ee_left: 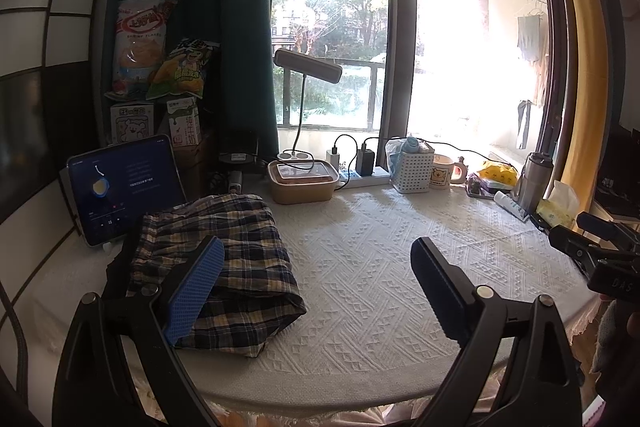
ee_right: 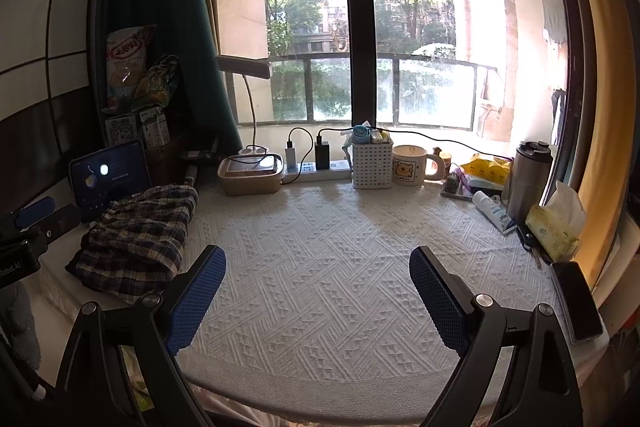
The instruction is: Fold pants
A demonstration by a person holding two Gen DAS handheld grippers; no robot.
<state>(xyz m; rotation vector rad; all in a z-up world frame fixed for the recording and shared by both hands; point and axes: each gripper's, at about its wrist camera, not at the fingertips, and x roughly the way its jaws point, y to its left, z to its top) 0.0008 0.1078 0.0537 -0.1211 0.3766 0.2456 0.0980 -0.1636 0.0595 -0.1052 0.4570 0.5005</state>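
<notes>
Both grippers hover with fingers spread wide and nothing between them. Seen from its own camera, the left gripper (ee_left: 318, 291) hangs over the near left part of the table, its blue-padded left finger (ee_left: 192, 291) in front of the pants (ee_left: 224, 259), though contact cannot be judged. The right gripper (ee_right: 318, 291) is over bare cloth at the table's middle, well apart from the pants (ee_right: 136, 239).

A white textured tablecloth (ee_right: 320, 267) covers the table. The plaid pants lie folded into a compact bundle at its left side, just before a propped tablet (ee_left: 124, 187). Along the window edge stand a lidded food box (ee_left: 302, 181), a power strip (ee_right: 316, 169), a white basket (ee_right: 372, 165), a bear mug (ee_right: 410, 165), a steel flask (ee_right: 528, 179) and a tissue pack (ee_right: 554, 227). Snack bags (ee_left: 140, 47) sit stacked beside the dark curtain (ee_left: 192, 7).
</notes>
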